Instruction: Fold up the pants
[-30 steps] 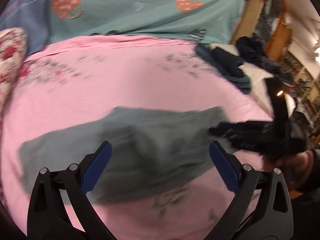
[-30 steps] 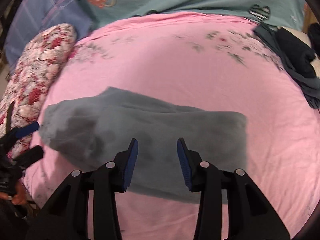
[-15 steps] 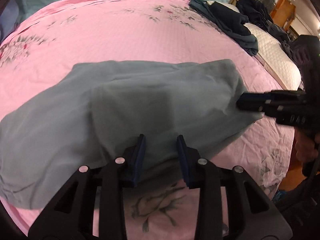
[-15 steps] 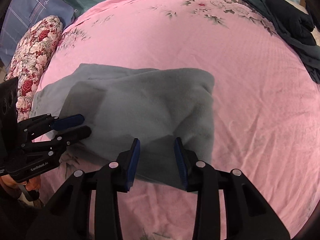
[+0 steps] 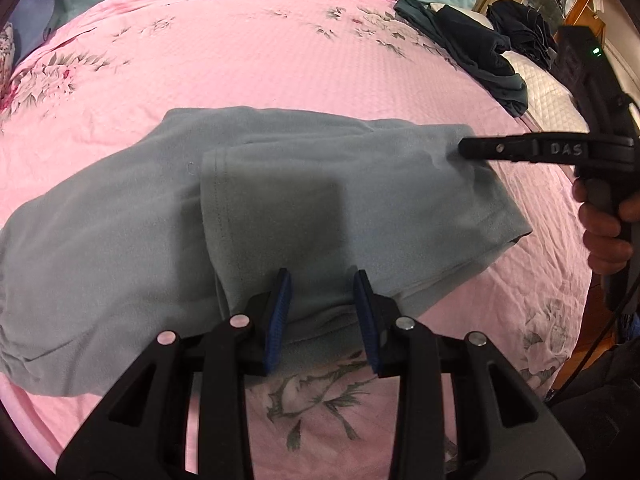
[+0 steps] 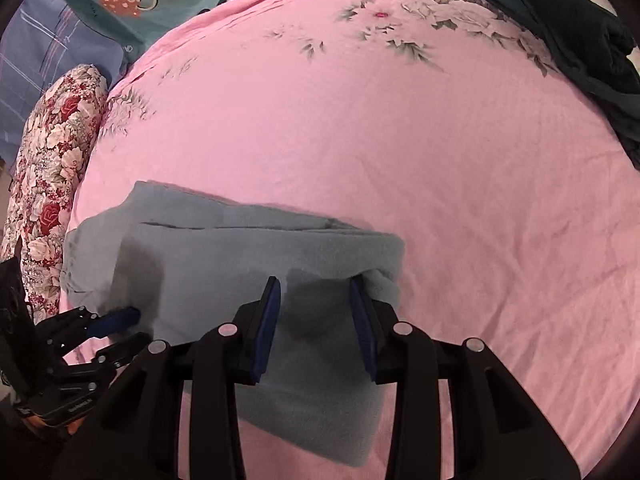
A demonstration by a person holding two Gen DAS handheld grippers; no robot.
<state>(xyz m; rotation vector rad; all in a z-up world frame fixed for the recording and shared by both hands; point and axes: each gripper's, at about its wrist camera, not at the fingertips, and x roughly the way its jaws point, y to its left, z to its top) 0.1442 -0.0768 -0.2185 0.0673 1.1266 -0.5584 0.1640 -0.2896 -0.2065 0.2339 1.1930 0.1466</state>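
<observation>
With the left gripper [image 5: 322, 312] pinching the near edge of the grey pants [image 5: 280, 208] on the bed [image 5: 240, 72] and the right gripper [image 6: 316, 320] pinching the fold ahead of it, uneven pulling may collapse the layers

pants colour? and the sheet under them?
Pants are plain grey-blue; the bedsheet is pink with a grey floral print. Right wrist view shows both best.

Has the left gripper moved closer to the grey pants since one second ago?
Yes. The left gripper has come down onto the grey pants, which now look far larger against the pink bedsheet, and its jaws have narrowed over the near edge.
</observation>
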